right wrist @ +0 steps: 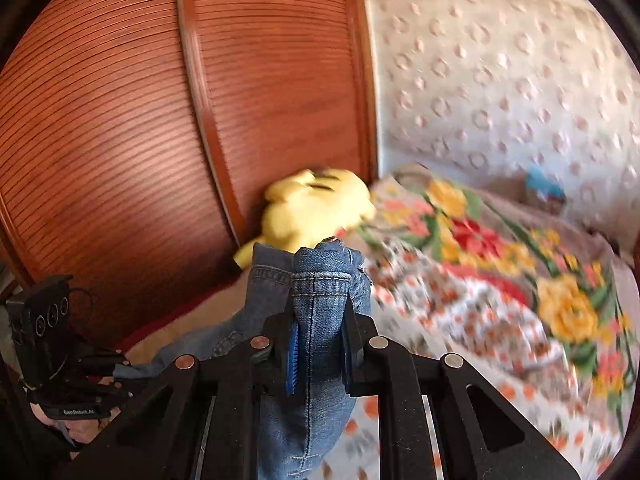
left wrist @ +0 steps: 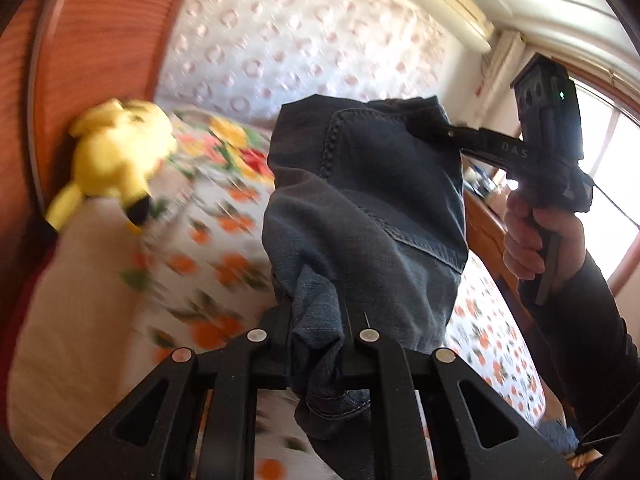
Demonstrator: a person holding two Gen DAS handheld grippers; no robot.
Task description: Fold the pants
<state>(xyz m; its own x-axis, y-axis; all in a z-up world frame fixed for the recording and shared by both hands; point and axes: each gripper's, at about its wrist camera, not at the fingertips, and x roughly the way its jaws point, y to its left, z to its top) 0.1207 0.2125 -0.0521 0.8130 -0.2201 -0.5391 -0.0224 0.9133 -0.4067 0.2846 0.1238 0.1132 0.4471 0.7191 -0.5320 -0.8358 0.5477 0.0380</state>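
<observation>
Both the left gripper (left wrist: 316, 320) and the right gripper (right wrist: 320, 320) pointed slightly downward, each clamped on the dark blue denim pants (left wrist: 360, 208). Only the left wrist view showed the person's right hand (left wrist: 536, 236), at right of frame, gripping its handle.

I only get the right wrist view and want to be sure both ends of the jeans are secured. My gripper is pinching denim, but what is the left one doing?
Observer: The left gripper is shut on the jeans too, with bunched denim clamped between its fingers.
Operator: Is the fabric between the two grippers hanging free or lying on the bed?
Observer: In the left wrist view it is lifted clear, spanning up to the right gripper above the orange-print bedsheet.
Operator: Anything to my right that I can't see?
Observer: A bright window lies behind the person's hand, and an air conditioner is mounted high on the wall.
</observation>
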